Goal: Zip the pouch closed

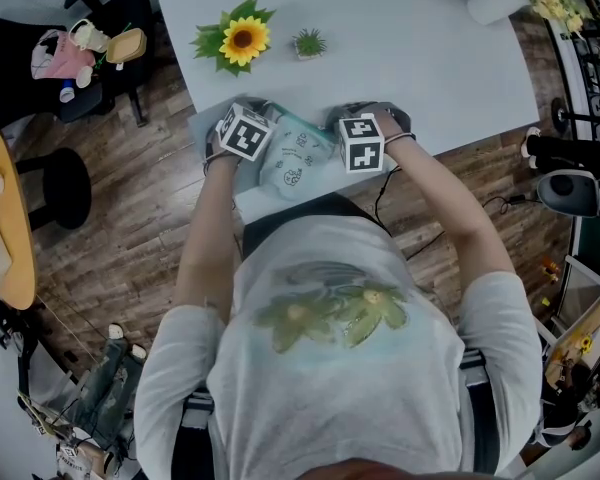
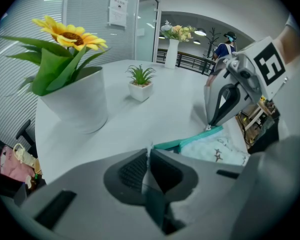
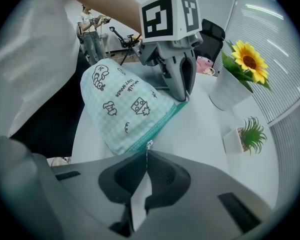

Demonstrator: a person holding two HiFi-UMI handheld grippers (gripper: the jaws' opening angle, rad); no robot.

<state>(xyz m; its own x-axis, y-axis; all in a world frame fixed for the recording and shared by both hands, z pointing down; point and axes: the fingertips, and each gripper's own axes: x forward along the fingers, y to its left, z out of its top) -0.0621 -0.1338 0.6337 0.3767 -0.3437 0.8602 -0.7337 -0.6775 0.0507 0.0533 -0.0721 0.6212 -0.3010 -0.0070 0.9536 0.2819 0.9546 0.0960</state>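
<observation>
A pale green checked pouch [image 1: 295, 160] with cartoon prints and a teal zip edge lies at the near edge of the white table [image 1: 410, 58], between my two grippers. My left gripper [image 2: 149, 154] is shut on one end corner of the pouch [image 2: 212, 149]; fabric shows between its pads. My right gripper [image 3: 146, 154] is shut on the small metal zipper pull [image 3: 148, 144] at the teal edge near the pouch's [image 3: 121, 104] other end. Each gripper shows in the other's view: the right gripper [image 2: 225, 96] with its tip on the zip edge, the left gripper [image 3: 177, 76] on the far corner.
A sunflower in a white pot [image 1: 242, 38] and a small green plant in a white pot [image 1: 308, 43] stand on the table just beyond the pouch. A vase of flowers [image 1: 500, 3] sits at the far right corner. The table's near edge runs under the pouch.
</observation>
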